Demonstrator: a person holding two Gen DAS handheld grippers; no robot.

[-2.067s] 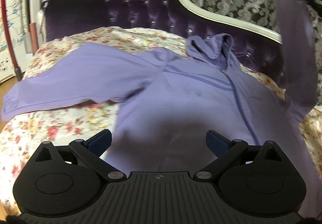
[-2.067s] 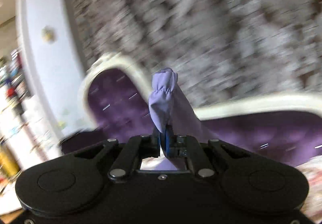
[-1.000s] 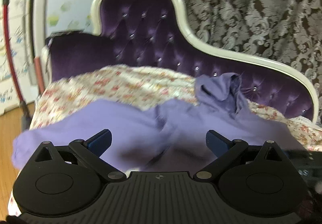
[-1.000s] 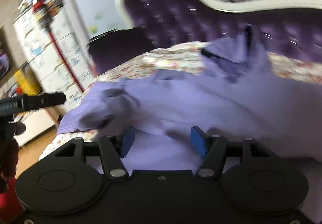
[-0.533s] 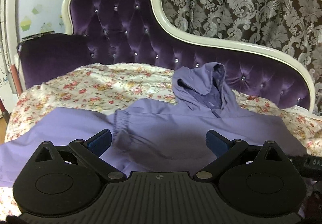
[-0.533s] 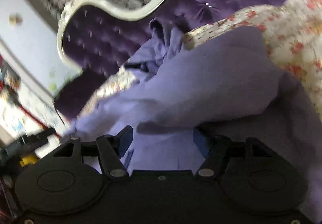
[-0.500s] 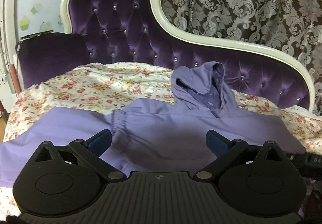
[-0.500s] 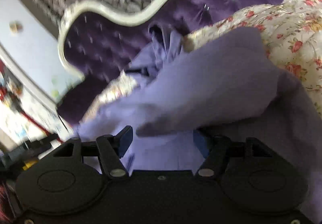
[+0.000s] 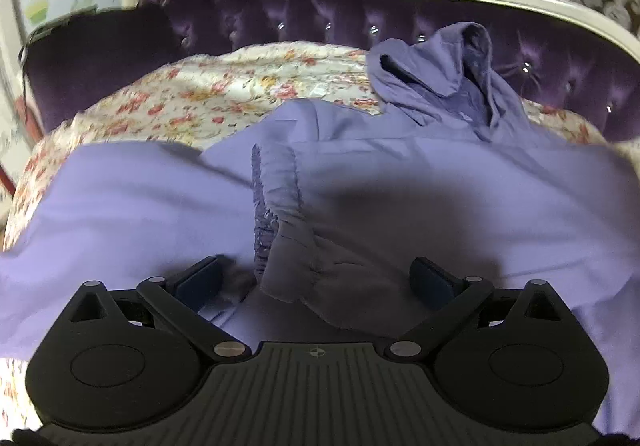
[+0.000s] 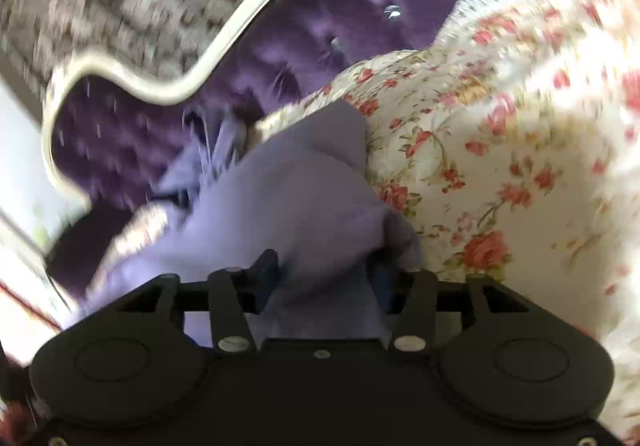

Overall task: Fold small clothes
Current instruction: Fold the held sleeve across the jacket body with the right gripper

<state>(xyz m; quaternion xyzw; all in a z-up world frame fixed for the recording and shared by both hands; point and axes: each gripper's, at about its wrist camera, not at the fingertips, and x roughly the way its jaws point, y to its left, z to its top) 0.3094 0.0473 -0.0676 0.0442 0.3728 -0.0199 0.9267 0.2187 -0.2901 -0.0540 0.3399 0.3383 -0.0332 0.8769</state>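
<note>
Hovering spread over the folded-in cuff [image 9: 280,213], the left gripper [image 9: 316,282] holds nothing; the right gripper [image 10: 324,278] half-closes around a bunch of the lilac hoodie [image 9: 440,181] near the floral bedspread's [image 9: 224,93] right edge; pinch firmly, then fold inward flat; hood [image 9: 436,73] lies by the headboard [image 9: 280,1].

In the right wrist view the hoodie [image 10: 288,205] is smeared by motion blur, and its lower part is hidden behind the right gripper [image 10: 326,278].
</note>
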